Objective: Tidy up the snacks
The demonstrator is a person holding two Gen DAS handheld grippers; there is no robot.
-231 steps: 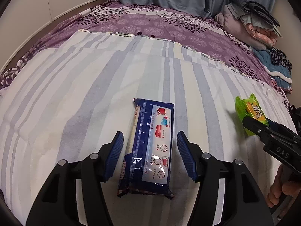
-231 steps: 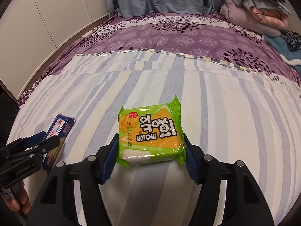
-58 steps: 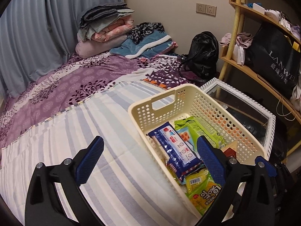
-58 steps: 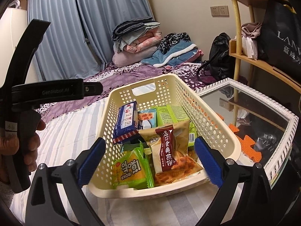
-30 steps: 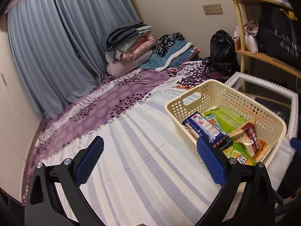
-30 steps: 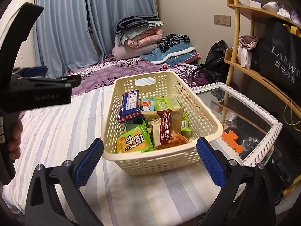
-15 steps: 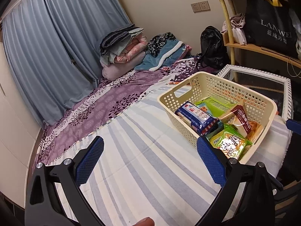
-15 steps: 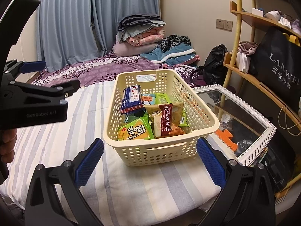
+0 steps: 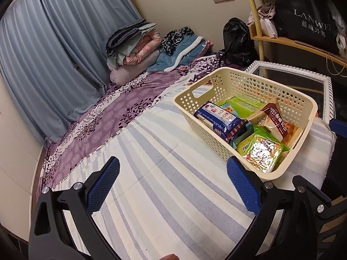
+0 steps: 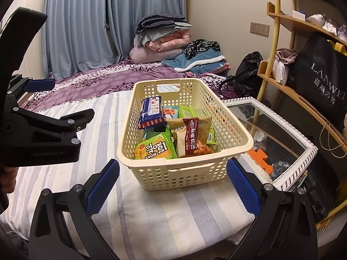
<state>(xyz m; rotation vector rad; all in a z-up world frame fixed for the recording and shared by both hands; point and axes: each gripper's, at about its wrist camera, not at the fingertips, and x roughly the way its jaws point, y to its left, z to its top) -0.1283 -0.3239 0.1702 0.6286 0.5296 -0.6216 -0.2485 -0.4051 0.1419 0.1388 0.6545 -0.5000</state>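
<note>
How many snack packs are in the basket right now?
5 visible in the basket: blue pack back left, orange-pictured pack and green pack behind, brown pouch front right, green Moka pack front left. More may lie underneath.

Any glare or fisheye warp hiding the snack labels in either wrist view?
Left wrist view: glare whitens the green foil snack packet, so its print is unreadable; the curtains bow at the edge. Right wrist view: no glare, the green cracker packet reads clearly in the cream perforated plastic basket; the wooden shelf post curves.
</note>
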